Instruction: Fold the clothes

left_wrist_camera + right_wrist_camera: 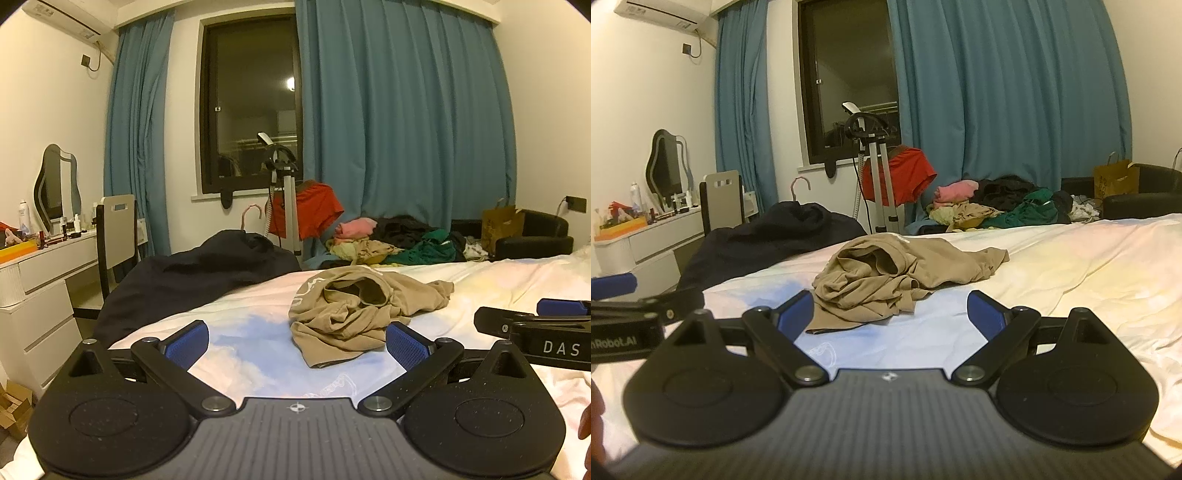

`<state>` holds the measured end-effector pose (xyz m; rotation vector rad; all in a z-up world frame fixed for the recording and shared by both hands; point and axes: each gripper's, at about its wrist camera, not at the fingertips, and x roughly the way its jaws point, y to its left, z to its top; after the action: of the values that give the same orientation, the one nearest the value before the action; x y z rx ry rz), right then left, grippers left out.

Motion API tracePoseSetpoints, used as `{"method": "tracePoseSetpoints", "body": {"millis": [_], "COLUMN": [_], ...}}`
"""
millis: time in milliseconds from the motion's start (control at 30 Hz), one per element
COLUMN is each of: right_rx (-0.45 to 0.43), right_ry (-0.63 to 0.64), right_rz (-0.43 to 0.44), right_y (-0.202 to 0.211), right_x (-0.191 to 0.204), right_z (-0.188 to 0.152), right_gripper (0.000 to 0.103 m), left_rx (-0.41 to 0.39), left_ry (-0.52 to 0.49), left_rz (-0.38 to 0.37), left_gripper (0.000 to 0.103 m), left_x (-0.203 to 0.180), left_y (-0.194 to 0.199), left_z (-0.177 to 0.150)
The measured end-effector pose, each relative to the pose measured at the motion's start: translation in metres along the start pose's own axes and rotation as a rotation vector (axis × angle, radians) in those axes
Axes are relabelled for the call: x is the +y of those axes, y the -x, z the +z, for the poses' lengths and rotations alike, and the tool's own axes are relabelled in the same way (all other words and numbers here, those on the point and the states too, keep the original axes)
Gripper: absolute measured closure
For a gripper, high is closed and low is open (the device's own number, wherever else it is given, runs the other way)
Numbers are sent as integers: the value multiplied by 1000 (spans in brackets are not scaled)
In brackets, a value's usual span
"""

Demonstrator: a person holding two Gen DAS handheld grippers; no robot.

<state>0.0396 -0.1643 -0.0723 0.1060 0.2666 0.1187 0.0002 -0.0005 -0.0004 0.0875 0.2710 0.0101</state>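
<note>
A crumpled tan T-shirt [354, 310] lies in a heap on the white and blue bed sheet [251, 350]; it also shows in the right wrist view [894, 273]. My left gripper [297, 341] is open and empty, just short of the shirt's near edge. My right gripper [890, 314] is open and empty, with the shirt's near hem between its blue pads. The right gripper also shows at the right edge of the left wrist view [546, 325].
A dark garment [192, 277] lies at the bed's far left corner. A pile of mixed clothes [399, 240] sits beyond the bed, by a stand with a red garment [310, 210]. A white dresser [44, 280] and chair [114, 229] stand left.
</note>
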Motion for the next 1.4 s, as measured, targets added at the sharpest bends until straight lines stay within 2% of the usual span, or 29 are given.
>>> {"method": "tracePoseSetpoints", "body": {"millis": [267,900,1400], "right_rx": [-2,-4,1], "right_ry": [-5,-8,-17], "right_rz": [0,-6,-21], "right_y": [-1,0,6], "right_x": [0,-1,-4], "right_z": [-1,-1,6], "right_gripper": [12,12,12], "left_rx": [12,-2,5], "left_ry": [2,-2,13], "left_rz": [1,13,-17], "left_gripper": [0,0,0], "left_x": [5,1,0], "left_y": [-8,0,1], "left_z": [2,1,-1]}}
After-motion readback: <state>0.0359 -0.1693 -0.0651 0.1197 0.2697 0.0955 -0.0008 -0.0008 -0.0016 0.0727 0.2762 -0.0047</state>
